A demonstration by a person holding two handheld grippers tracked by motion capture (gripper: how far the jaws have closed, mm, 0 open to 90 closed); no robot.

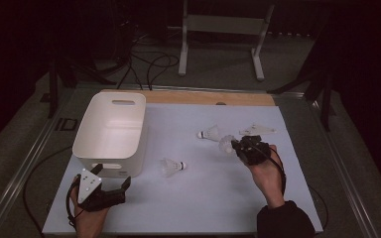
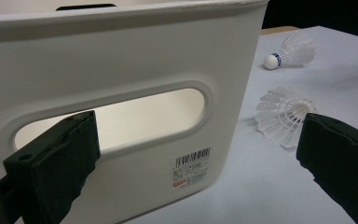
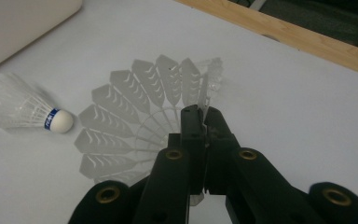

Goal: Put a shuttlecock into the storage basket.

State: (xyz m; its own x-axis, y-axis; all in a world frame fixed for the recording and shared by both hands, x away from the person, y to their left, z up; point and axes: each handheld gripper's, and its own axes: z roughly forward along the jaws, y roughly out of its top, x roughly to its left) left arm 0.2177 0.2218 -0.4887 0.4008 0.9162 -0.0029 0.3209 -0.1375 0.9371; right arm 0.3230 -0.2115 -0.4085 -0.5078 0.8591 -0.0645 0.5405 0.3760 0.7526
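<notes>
My right gripper is shut on the edge of a white plastic shuttlecock's skirt, right of the table's middle. The same shuttlecock juts out to the left of the jaws. A feather shuttlecock with a blue band lies just beyond it. Another plastic shuttlecock lies mid-table, and it sits by the right jaw in the left gripper view. My left gripper stands open at the near end of the white bin, facing its handle slot, with nothing between the jaws.
The white table sheet ends in a wooden strip at the far edge. A white stand and cables lie on the floor beyond. The bin's barcode label faces the left gripper.
</notes>
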